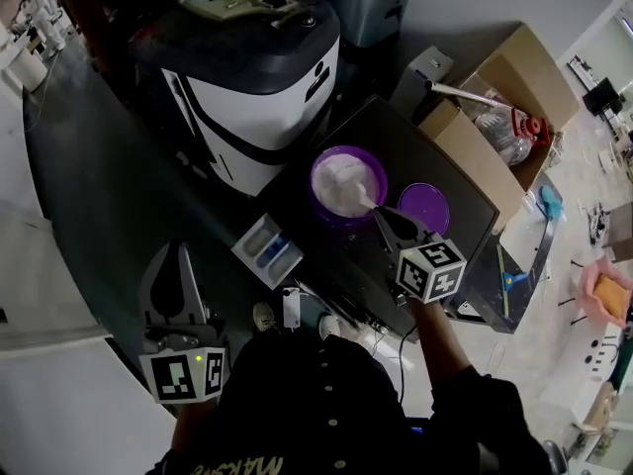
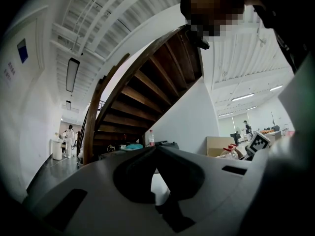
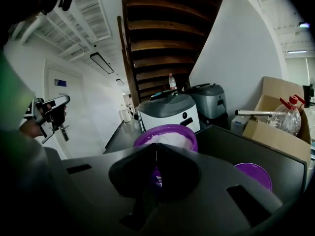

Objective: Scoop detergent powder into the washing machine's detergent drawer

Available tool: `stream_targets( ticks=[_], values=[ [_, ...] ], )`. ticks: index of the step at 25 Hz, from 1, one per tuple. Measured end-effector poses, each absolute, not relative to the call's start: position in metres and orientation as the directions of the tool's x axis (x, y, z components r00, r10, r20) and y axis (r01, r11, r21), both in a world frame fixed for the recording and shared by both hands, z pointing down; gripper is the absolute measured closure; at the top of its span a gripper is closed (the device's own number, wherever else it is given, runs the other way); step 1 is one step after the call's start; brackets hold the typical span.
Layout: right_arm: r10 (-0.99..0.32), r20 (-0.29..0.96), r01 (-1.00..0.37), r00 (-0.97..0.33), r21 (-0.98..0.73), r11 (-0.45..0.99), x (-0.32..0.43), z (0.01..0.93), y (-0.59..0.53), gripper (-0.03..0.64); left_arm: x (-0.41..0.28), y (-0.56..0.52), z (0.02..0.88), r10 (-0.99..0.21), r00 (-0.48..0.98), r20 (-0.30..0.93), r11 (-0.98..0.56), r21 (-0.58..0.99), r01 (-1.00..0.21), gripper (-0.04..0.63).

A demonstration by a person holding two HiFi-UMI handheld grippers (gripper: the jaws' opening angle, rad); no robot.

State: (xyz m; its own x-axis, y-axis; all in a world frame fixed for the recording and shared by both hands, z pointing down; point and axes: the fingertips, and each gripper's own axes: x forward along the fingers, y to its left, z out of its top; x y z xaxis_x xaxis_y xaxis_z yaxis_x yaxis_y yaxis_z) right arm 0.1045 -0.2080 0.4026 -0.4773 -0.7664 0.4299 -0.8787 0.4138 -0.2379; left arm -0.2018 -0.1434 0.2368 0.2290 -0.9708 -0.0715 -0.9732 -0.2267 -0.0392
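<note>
A purple tub (image 1: 348, 184) of white detergent powder stands on the dark washing machine top (image 1: 465, 191), with its purple lid (image 1: 423, 207) lying to its right. My right gripper (image 1: 379, 212) is shut on the handle of a white scoop (image 1: 366, 200) whose bowl dips into the powder. In the right gripper view the tub (image 3: 170, 134) sits just beyond the closed jaws of the right gripper (image 3: 156, 145). The white detergent drawer (image 1: 265, 252) is pulled out, left of the tub. My left gripper (image 1: 180, 249) hangs shut and empty at the lower left, and the left gripper (image 2: 156, 148) looks toward the stairs.
A white and dark machine (image 1: 257, 77) stands behind the drawer. An open cardboard box (image 1: 504, 97) holding a plastic bottle (image 1: 506, 132) sits right of the washing machine. A dark staircase (image 2: 142, 92) rises behind. Pale floor lies to the left.
</note>
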Motion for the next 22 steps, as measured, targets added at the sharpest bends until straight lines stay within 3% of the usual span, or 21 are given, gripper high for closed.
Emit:
stream_targets(
  ticks=[4,5,7,8,16,20,22],
  values=[
    [-0.772,0.459,-0.897,-0.441,-0.195,0.396,0.107,0.409,-0.210,0.583,-0.203,-0.145,0.238,-0.971,0.228,-0.067,-0.226,-0.040,-0.973,0.580],
    [-0.765,0.470,-0.897,-0.440,-0.195,0.396,0.107,0.411,-0.211,0.531,-0.203,-0.145,0.238,-0.972,0.227,-0.066,-0.225,-0.040,-0.974,0.580],
    [-0.748,0.488,-0.893,-0.449,-0.219,0.394,0.106,0.415,-0.213,0.332,-0.203,-0.146,0.239,-0.972,0.227,-0.064,-0.224,-0.039,-0.974,0.580],
    [-0.746,0.490,-0.892,-0.451,-0.223,0.393,0.107,0.416,-0.213,0.325,-0.203,-0.146,0.240,-0.972,0.226,-0.062,-0.224,-0.038,-0.974,0.580],
    [-0.778,0.439,-0.891,-0.450,-0.167,0.421,0.103,0.389,-0.211,0.337,-0.202,-0.143,0.242,-0.973,0.222,-0.065,-0.220,-0.030,-0.975,0.580],
    [-0.838,0.335,-0.902,-0.431,-0.125,0.413,0.100,0.349,-0.211,0.557,-0.202,-0.143,0.241,-0.973,0.220,-0.071,-0.219,-0.029,-0.975,0.580],
    [-0.855,0.273,-0.898,-0.440,-0.122,0.423,0.095,0.329,-0.209,0.577,-0.201,-0.142,0.239,-0.972,0.223,-0.078,-0.221,-0.031,-0.975,0.580]
  ],
)
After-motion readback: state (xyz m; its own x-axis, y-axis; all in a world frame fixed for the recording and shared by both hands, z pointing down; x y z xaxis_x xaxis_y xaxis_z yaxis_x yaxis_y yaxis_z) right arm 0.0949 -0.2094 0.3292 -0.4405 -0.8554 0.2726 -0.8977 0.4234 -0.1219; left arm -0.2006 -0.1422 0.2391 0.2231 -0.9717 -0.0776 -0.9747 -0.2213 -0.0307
